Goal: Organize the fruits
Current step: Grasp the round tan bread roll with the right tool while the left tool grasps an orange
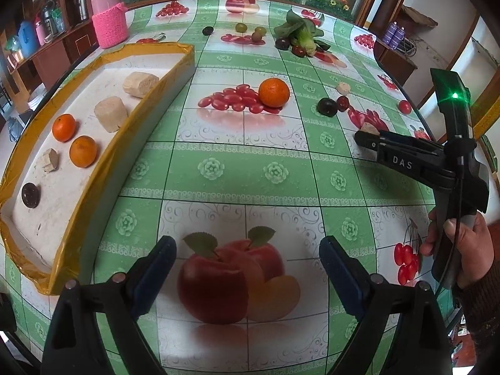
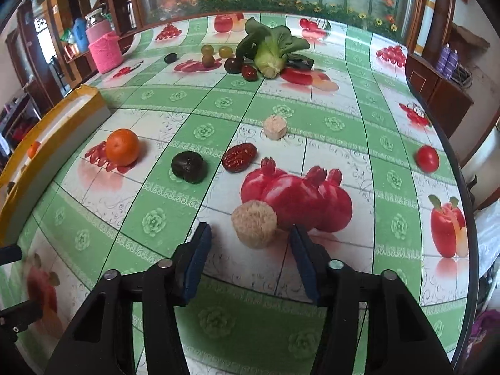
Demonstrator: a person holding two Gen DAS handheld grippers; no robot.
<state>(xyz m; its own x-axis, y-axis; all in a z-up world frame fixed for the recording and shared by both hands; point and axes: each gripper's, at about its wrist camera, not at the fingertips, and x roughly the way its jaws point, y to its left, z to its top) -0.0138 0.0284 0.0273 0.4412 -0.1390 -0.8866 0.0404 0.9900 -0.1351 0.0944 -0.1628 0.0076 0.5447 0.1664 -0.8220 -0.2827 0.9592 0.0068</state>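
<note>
Right wrist view: right gripper [image 2: 250,250] jaws stand wide open around a beige chunk [image 2: 253,224] on the counter [image 2: 218,318], not gripping. Left gripper [image 1: 247,268] jaws open, empty; yellow-edged tray [image 1: 125,137] far left.

The only clear lettering is "DAS", in pale capitals on the black body of the right tool [image 1: 368,140], seen from the left wrist view, just behind its fingers. In the right wrist view, a dark sign [image 2: 40,25] far ahead and left of the tool carries white characters, too blurred to read.
</note>
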